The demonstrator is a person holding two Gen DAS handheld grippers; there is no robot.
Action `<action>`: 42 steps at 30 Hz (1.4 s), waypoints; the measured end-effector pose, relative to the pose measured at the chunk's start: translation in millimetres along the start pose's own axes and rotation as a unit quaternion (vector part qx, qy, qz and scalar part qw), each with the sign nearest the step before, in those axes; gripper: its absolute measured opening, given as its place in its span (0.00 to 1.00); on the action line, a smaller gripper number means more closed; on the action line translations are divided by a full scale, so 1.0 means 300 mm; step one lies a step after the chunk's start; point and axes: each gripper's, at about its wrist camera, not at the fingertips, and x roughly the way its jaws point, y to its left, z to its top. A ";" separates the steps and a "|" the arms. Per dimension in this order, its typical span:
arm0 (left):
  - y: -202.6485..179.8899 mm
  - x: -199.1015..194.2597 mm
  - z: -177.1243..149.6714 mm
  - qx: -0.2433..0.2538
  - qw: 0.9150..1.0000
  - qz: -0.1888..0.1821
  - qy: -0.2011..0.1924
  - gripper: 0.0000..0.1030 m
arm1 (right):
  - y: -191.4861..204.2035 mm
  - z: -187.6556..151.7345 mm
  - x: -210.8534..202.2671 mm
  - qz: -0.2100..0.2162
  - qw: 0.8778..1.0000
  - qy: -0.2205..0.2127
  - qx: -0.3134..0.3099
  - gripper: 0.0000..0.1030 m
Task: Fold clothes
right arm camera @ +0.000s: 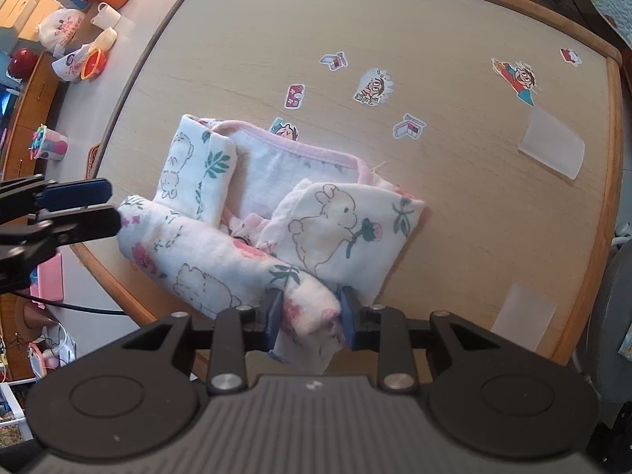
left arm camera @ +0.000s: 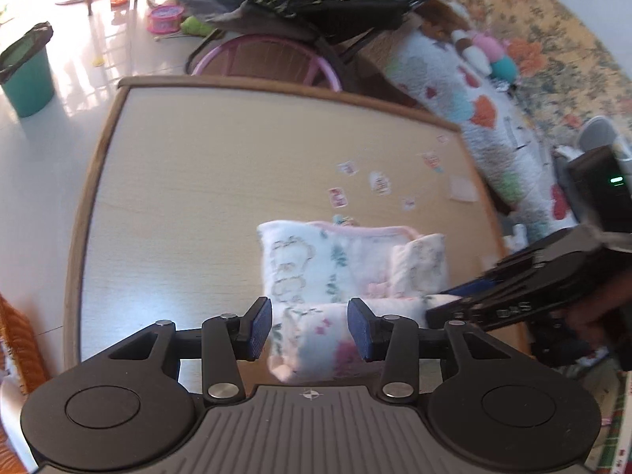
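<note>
A white baby garment [right arm camera: 276, 205] with pink trim and bear and flower prints lies folded on the wooden table [right arm camera: 454, 205], near its front edge. Its lower part is rolled into a band. My right gripper [right arm camera: 312, 316] is shut on the right end of that band, and a cloth corner hangs below the pads. My left gripper [right arm camera: 114, 209] hovers open just off the band's left end, apart from it. In the left wrist view the garment [left arm camera: 335, 268] shows blurred beneath the open left gripper [left arm camera: 310, 328], with the right gripper [left arm camera: 442, 302] reaching in from the right.
Several cartoon stickers [right arm camera: 373, 87] and two translucent patches [right arm camera: 551, 144] sit on the tabletop beyond the garment. Off the table are a green bin [left arm camera: 27, 75], a pink-rimmed chair [left arm camera: 268, 59] and a patterned quilt [left arm camera: 474, 118]. A cluttered side counter [right arm camera: 79, 39] lies to the left.
</note>
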 end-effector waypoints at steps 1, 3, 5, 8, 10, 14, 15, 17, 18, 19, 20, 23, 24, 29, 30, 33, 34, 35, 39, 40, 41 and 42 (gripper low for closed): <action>-0.008 -0.008 0.002 0.002 1.000 -0.017 0.001 0.43 | -0.001 0.001 0.000 0.001 1.000 0.000 0.001 0.29; -0.027 0.001 0.001 0.010 0.999 -0.041 0.012 0.43 | 0.001 0.001 0.001 0.001 1.000 -0.001 0.000 0.29; -0.043 0.047 -0.010 0.018 0.999 -0.034 0.032 0.43 | 0.003 -0.002 0.002 0.002 1.000 -0.003 -0.001 0.29; -0.059 0.124 -0.028 0.026 0.998 -0.014 0.061 0.43 | 0.004 -0.017 -0.004 0.007 1.000 -0.011 -0.007 0.29; -0.048 0.171 -0.029 0.020 0.997 -0.002 0.074 0.43 | -0.008 -0.029 -0.020 0.014 1.000 -0.016 -0.010 0.29; -0.057 0.210 -0.020 0.035 0.996 0.006 0.080 0.43 | -0.037 -0.051 -0.048 0.026 0.999 -0.022 0.009 0.29; -0.057 0.213 -0.016 0.039 0.996 0.006 0.081 0.43 | -0.045 -0.057 -0.054 0.027 0.999 -0.023 0.014 0.29; -0.050 0.216 -0.010 0.040 0.996 0.002 0.084 0.44 | -0.056 -0.069 -0.061 0.028 0.999 -0.025 0.020 0.30; -0.047 0.217 -0.009 0.041 0.996 0.001 0.085 0.44 | -0.058 -0.074 -0.063 0.026 0.999 -0.026 0.020 0.30; -0.045 0.217 -0.008 0.042 0.995 -0.001 0.086 0.44 | -0.058 -0.077 -0.064 0.023 0.999 -0.028 0.017 0.30; -0.044 0.218 -0.007 0.043 0.995 -0.001 0.087 0.44 | -0.055 -0.081 -0.065 0.019 0.999 -0.029 0.011 0.30; -0.046 0.220 -0.005 0.044 0.995 0.002 0.089 0.44 | -0.020 -0.092 -0.078 -0.014 0.998 -0.039 -0.051 0.30; -0.048 0.221 -0.004 0.045 0.995 0.003 0.089 0.44 | -0.008 -0.102 -0.092 -0.016 0.996 -0.050 -0.074 0.30; -0.059 0.225 0.002 0.049 0.994 0.010 0.095 0.44 | 0.094 -0.167 -0.182 -0.049 0.965 -0.092 -0.242 0.30; -0.059 0.226 0.004 0.048 0.994 0.010 0.097 0.44 | 0.117 -0.177 -0.201 -0.054 0.957 -0.099 -0.269 0.30; -0.057 0.231 0.012 0.042 0.994 0.010 0.104 0.44 | 0.197 -0.201 -0.228 -0.054 0.932 -0.111 -0.342 0.30; -0.056 0.233 0.015 0.040 0.994 0.010 0.106 0.44 | 0.226 -0.211 -0.226 -0.054 0.922 -0.111 -0.368 0.30; -0.055 0.234 0.017 0.037 0.994 0.009 0.107 0.44 | 0.255 -0.221 -0.212 -0.057 0.910 -0.109 -0.395 0.30; -0.047 0.238 0.019 0.023 0.994 0.006 0.110 0.44 | 0.336 -0.274 -0.117 -0.090 0.861 -0.126 -0.485 0.30; -0.044 0.238 0.019 0.020 0.994 0.004 0.110 0.44 | 0.350 -0.284 -0.090 -0.097 0.851 -0.131 -0.499 0.30; -0.040 0.239 0.018 0.017 0.994 0.001 0.110 0.44 | 0.361 -0.291 -0.067 -0.105 0.842 -0.134 -0.513 0.30; -0.037 0.239 0.018 0.015 0.994 -0.001 0.110 0.44 | 0.373 -0.300 -0.044 -0.116 0.829 -0.134 -0.530 0.30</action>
